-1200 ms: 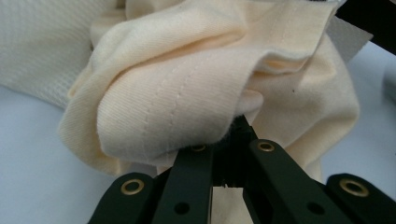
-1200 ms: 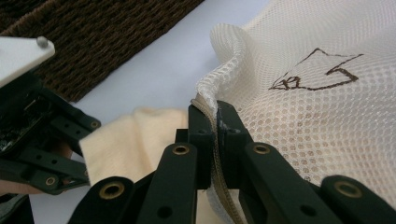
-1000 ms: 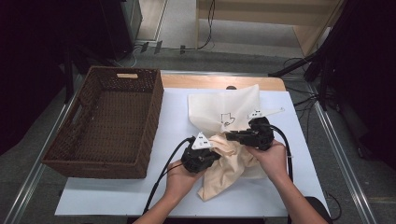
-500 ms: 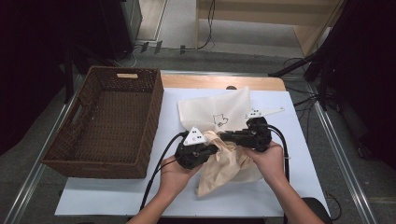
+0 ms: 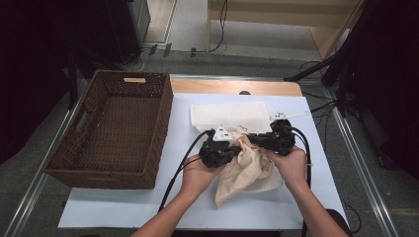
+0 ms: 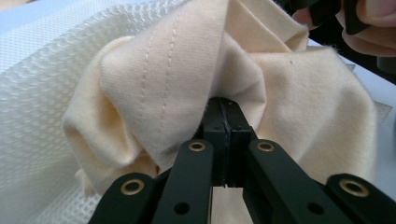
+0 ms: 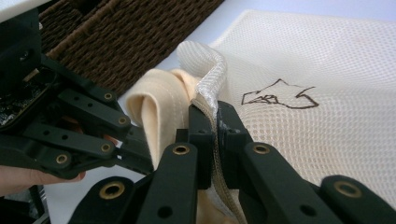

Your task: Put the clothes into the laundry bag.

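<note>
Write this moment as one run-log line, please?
left gripper: shut on cloth | right gripper: shut on mesh bag edge | basket: left of bag | stage: cloth at bag mouth

A lab: cabled floor (image 5: 316, 66), metal-railed table (image 5: 148, 207).

cream cloth (image 5: 247, 170) | white honeycomb mesh bag (image 5: 232, 116) | dark brown woven basket (image 5: 69, 163)

In the high view, the hands and the left tool (image 5: 232, 148) and right tool (image 5: 259, 140) cover the middle of the cream cloth (image 5: 244, 173), so where it enters the mesh bag (image 5: 232, 116) cannot be told. The left gripper view cuts the cloth (image 6: 154, 84) off at its top edge. The bag's dark printed mark (image 7: 278, 95) is too small to read.
</note>
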Demonstrator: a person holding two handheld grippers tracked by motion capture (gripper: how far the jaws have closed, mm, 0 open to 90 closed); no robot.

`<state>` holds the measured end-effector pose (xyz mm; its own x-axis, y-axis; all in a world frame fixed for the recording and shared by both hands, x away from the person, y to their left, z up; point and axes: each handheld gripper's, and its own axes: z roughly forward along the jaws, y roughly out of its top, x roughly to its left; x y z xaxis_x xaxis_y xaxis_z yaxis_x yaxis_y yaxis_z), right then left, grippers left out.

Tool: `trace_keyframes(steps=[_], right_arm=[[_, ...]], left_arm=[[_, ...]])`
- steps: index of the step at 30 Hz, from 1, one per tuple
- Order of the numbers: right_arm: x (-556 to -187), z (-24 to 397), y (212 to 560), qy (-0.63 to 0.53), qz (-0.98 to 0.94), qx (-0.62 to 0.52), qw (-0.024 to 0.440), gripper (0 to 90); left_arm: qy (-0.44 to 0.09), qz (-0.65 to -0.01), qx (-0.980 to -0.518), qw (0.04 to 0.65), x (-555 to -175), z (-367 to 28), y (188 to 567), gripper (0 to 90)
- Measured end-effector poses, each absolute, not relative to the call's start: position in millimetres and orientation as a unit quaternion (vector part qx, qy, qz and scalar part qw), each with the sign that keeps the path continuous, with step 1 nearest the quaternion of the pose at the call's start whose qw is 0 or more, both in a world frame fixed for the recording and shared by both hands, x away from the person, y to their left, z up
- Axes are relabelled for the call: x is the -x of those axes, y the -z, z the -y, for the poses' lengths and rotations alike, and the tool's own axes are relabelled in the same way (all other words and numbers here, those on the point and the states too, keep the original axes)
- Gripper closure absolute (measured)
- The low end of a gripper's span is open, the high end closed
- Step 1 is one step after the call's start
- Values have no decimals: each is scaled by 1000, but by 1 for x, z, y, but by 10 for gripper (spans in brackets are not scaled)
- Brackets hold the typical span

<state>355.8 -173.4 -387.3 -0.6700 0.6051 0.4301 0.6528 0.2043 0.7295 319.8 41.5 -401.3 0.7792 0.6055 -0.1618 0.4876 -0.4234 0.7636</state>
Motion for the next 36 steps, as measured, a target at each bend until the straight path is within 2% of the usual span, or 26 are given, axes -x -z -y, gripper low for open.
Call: trace_keyframes(steps=[13,18,25,28,36], right_arm=[[-352,179,384,483,775,408,13,871],[-348,178,381,488,774,402,14,872],[-341,177,373,493,777,390,9,879],[-339,179,370,502,771,391,26,879],[-335,175,368,502,778,378,16,878]], left_arm=[[-50,-324,-859,394,-336,-14,417,900],[-35,-342,-852,395,-344,-10,422,900],[-21,-351,-853,386,-354,-10,421,900],[-17,-355,-850,388,-357,-13,421,900],[-8,-361,-841,403,-354,-23,411,900]])
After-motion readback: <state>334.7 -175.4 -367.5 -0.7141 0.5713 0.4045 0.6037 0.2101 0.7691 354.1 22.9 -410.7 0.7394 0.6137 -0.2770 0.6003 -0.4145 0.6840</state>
